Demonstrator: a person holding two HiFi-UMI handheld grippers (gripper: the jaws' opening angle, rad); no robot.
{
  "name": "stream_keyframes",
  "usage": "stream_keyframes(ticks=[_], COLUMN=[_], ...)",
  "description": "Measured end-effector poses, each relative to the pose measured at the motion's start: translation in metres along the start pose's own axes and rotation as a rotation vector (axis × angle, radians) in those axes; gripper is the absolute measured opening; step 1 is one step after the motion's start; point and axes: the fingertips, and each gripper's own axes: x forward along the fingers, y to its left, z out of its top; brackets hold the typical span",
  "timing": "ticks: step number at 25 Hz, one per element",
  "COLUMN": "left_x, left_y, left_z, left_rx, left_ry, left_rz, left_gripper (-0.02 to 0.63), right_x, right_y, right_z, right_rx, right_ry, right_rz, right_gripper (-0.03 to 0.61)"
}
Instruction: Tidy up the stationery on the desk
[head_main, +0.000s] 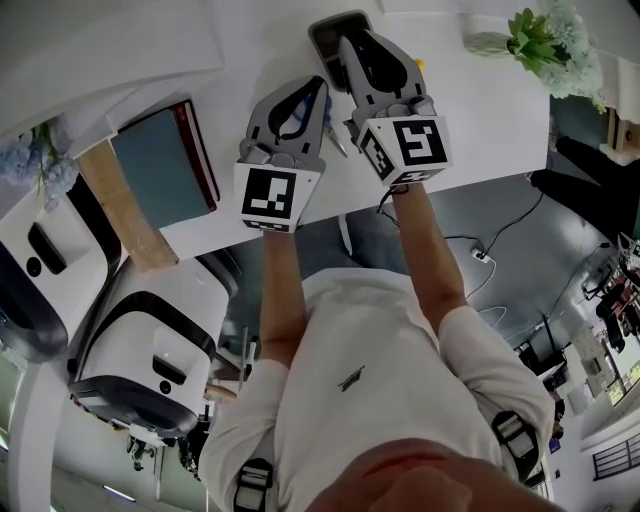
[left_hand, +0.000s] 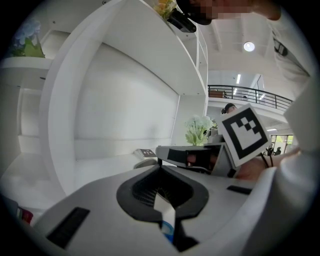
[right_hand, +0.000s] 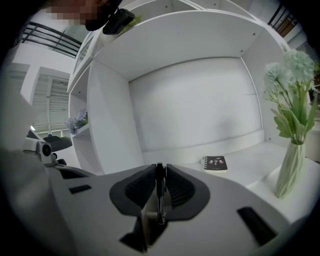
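Head view: both grippers reach out over the white desk (head_main: 480, 105). The left gripper (head_main: 321, 84) is nearer the desk's front edge. The right gripper (head_main: 346, 42) is further in, and its tips lie over a dark rectangular holder (head_main: 322, 45); whether they touch it cannot be told. A slim pale stick (head_main: 336, 135) shows between the two grippers, close against the left one. At the desk's left end, by the front edge, a book (head_main: 160, 165) with a grey-blue cover and a dark red spine lies flat. A bunch of pale green flowers (head_main: 548, 45) stands at the right edge.

Left gripper view: the left gripper (left_hand: 160, 169) has its jaws drawn together at the tips on a white strip (left_hand: 166, 214). The strip is flat and narrow, with a blue band at its near end, and it runs back from the tips through the dark hollow. Beyond it, a small notebook (left_hand: 146, 152) lies flat on the desk.

Right gripper view: the right gripper (right_hand: 160, 167) has its jaws closed almost edge to edge on a thin dark piece (right_hand: 160, 197). This piece stands on edge with a metal glint, and a pale flat part lies beside it; what it is cannot be told. The small notebook (right_hand: 216, 163) has a black cover with tiny light figures and lies flat towards the desk's back edge. It is near a vase (right_hand: 289, 167) of green stems at the right.
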Motion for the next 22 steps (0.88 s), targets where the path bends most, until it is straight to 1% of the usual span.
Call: stream_keyframes(ticks=[6, 11, 15, 19, 22], left_x=[-0.001, -0.004, -0.011, -0.020, -0.027], left_y=[0.001, 0.002, 0.005, 0.011, 0.016], left_z=[0.000, -0.005, -0.013, -0.023, -0.032], left_rx=[-0.002, -0.007, -0.016, -0.030, -0.039], left_ry=[-0.001, 0.006, 0.016, 0.026, 0.032], left_rz=[0.004, 0.014, 0.035, 0.060, 0.080], left_gripper=[0.000, 0.000, 0.000, 0.000, 0.000], right_x=[-0.005, -0.018, -0.027, -0.030, -0.031], right_y=[0.001, 0.004, 0.021, 0.036, 0.047], right_z=[-0.004, -0.002, -0.008, -0.026, -0.038], right_rx=[-0.020, -0.064, -0.106, -0.094, -0.109], right_ry=[0.025, 0.034, 0.062, 0.109, 0.148], right_rz=[0.005, 0.008, 0.051, 0.081, 0.108], right_gripper=[0.074, 0.075, 0.074, 0.061, 0.055])
